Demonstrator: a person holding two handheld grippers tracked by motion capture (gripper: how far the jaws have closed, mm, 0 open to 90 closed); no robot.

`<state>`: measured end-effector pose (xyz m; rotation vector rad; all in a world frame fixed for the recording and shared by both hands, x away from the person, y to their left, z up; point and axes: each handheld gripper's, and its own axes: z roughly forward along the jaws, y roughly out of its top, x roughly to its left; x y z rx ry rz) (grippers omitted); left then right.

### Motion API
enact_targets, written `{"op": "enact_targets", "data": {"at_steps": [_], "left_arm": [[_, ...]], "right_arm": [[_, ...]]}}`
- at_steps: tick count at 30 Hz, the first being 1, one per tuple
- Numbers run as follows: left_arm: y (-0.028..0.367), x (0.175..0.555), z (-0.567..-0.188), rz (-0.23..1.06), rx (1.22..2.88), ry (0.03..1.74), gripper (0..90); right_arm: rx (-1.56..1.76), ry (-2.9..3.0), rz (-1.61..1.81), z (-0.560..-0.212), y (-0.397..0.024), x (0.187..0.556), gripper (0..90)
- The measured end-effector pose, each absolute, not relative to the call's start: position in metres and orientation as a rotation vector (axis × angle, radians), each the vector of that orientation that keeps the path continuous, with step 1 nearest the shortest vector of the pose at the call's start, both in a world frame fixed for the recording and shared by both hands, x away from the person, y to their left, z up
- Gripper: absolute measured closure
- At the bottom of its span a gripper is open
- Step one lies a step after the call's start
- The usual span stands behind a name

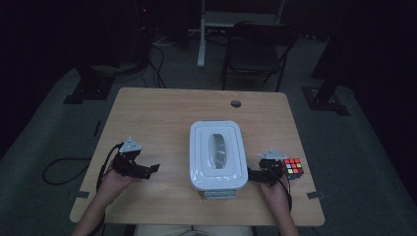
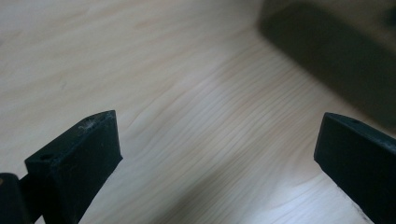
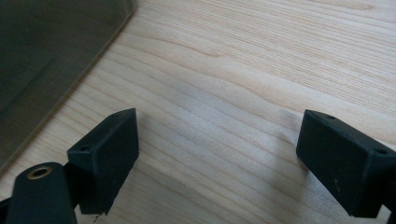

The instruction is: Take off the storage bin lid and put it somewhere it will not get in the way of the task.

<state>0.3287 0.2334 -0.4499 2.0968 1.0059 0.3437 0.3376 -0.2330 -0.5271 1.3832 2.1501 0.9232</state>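
A white lidded box [image 1: 218, 155] with a clear oval window in its lid is seen standing on the wooden table [image 1: 162, 105], set lengthwise between the two grippers, and it is judged to be the thing about to be handled. The right gripper [image 1: 253, 174] is held just beside the box's near right corner, its jaws spread wide and grasping nothing; in the right gripper view a dark, blurred edge of the box [image 3: 51, 56] is found ahead of and beyond the left-hand jaw, with bare wood between the jaws. The left gripper [image 1: 152, 168] is kept farther off on the box's other side, pointed toward it, likewise released and empty; in the left gripper view the box's side [image 2: 327, 51] lies ahead, past the right-hand jaw. Such a flanking, open placement is probably meant to let the box be taken from both sides. A colour-tiled puzzle cube [image 1: 293, 168] rests behind the right gripper, untouched.
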Motion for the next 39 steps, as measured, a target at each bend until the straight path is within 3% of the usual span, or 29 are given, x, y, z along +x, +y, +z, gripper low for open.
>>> {"op": "enact_targets", "data": {"at_steps": [16, 39], "left_arm": [[0.193, 0.328, -0.408, 0.298, 2.076, 0.801, 1.3], [0.126, 0.332, -0.391, 0.194, 2.112, 0.578, 1.3]], "right_arm": [[1.384, 2.150, 0.923, -0.527, -0.233, 0.338, 12.8], [1.384, 2.150, 0.924, -0.527, -0.233, 0.338, 12.8]]}}
